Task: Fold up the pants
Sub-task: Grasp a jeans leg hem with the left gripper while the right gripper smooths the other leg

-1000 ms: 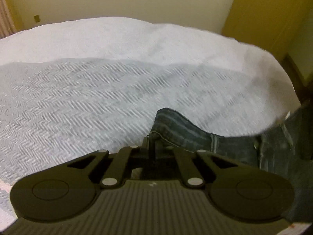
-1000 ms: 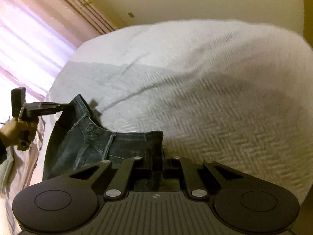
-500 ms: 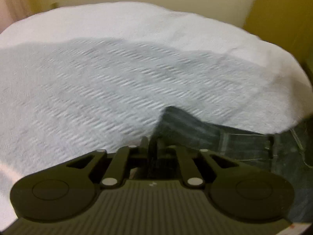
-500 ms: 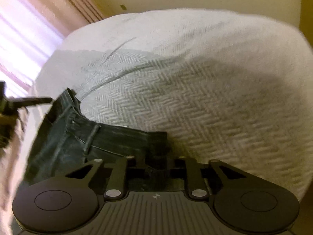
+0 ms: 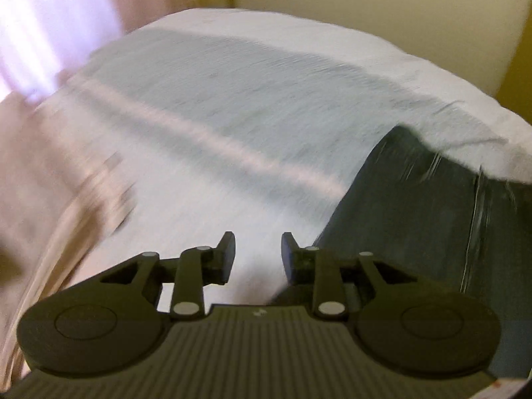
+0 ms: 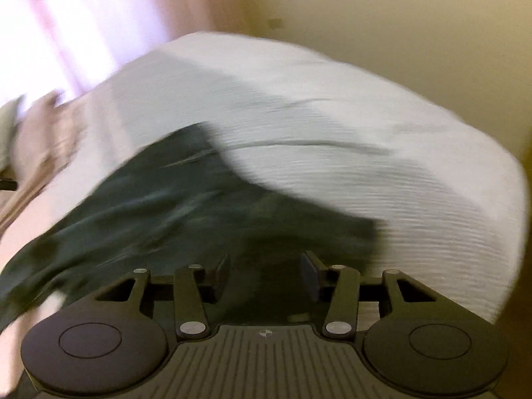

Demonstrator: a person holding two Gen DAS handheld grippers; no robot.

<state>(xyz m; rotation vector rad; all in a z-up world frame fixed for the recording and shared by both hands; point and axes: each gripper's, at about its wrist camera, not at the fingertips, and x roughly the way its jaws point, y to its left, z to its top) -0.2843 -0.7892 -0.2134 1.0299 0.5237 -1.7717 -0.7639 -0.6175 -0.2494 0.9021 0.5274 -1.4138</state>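
The dark denim pants lie on the white bed at the right of the left wrist view, blurred by motion. My left gripper is open, its fingers over bare bedspread just left of the pants' edge, holding nothing. In the right wrist view the pants spread across the lower left and middle, smeared by blur. My right gripper is open above the dark cloth, with nothing between its fingers.
The white herringbone bedspread covers the bed. A pinkish curtain and bright window stand at the left, with beige fabric along the bed's left side. Yellow walls lie beyond the bed.
Both grippers have let go of the pants' waistband and opened. The pants now lie on the bed. Both cameras have swung, so the views are blurred.
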